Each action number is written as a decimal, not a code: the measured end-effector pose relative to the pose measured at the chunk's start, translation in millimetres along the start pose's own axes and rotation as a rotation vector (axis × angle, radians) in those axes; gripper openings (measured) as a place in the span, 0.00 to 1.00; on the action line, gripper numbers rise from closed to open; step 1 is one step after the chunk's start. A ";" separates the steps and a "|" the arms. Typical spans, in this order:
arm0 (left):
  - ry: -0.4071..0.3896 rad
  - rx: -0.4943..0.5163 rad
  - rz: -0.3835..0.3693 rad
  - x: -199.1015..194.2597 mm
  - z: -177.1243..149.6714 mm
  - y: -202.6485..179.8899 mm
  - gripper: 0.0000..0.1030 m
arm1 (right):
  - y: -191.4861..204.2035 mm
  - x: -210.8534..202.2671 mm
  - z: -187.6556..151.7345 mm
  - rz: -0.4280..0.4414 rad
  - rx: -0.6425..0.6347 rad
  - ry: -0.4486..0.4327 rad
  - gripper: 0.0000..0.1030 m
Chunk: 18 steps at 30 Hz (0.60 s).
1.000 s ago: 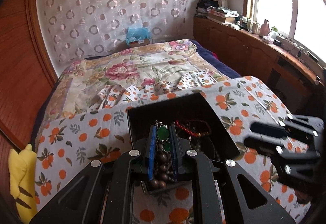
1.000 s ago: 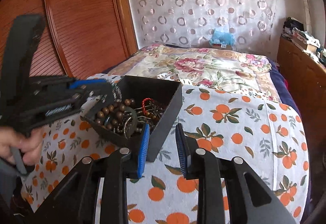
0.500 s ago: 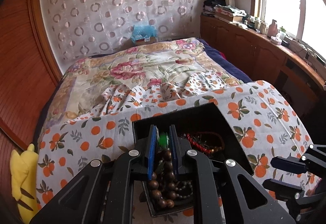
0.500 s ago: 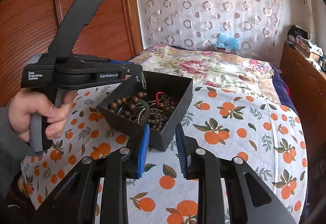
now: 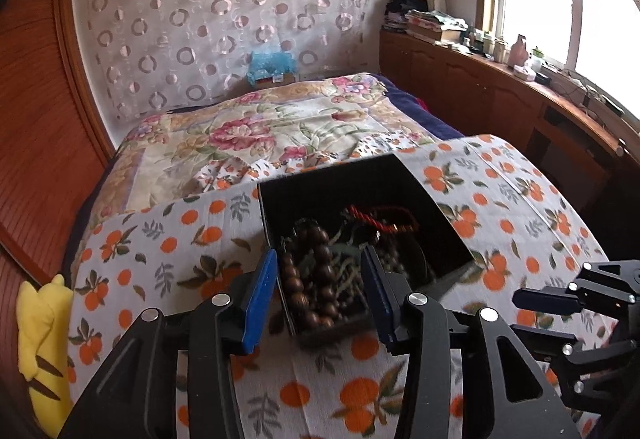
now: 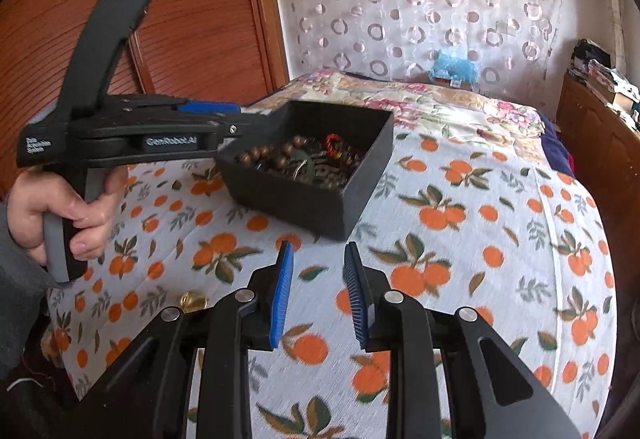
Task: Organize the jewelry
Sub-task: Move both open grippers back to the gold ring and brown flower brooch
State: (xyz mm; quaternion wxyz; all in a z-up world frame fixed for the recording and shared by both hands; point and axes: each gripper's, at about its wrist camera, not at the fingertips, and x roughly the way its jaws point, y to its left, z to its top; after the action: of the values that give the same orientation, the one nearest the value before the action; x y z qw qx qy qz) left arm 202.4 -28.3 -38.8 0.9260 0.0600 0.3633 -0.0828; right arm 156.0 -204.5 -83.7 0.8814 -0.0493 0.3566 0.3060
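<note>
A black open box point(image 5: 440, 215) point(image 6: 320, 199) full of jewelry sits on the orange-print cloth. In it lie a brown wooden bead bracelet point(image 5: 316, 279) point(image 6: 276, 155) and a red cord bracelet point(image 5: 380, 217) point(image 6: 334, 141), among several tangled pieces. My left gripper point(image 5: 320, 279) is open and empty, its blue pads just above the box's near corner. My right gripper point(image 6: 318, 279) is open and empty, above the cloth in front of the box. The left gripper's body shows in the right wrist view point(image 6: 132, 135), held by a hand.
The orange-print cloth point(image 6: 500, 239) covers the surface at the foot of a floral bed point(image 5: 280, 127). A small gold object point(image 6: 192, 299) lies on the cloth at the left. A yellow plush toy point(image 5: 40, 339) sits at the far left edge. Wooden cabinets point(image 5: 500, 99) line the right.
My left gripper was shut on the wooden beads with a green pendant over the box. It has opened, the beads now lie in the box, and it has drawn back.
</note>
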 end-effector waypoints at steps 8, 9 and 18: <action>0.011 -0.007 -0.037 -20.0 -41.1 2.7 0.54 | 21.2 0.0 -16.7 0.022 -0.065 0.057 0.28; 0.019 -0.007 -0.039 -21.8 -49.0 3.0 0.54 | 24.9 0.9 -18.8 0.026 -0.077 0.066 0.28; 0.056 -0.006 -0.066 -36.0 -87.0 3.9 0.54 | 46.6 14.8 -26.2 0.058 -0.145 0.141 0.28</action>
State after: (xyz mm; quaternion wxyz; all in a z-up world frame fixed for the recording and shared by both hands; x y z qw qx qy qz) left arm 119.5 -5.7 -77.4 0.9124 0.0474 0.3913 -0.1103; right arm 121.8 -167.4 -106.7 0.8389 -0.1238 0.3961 0.3522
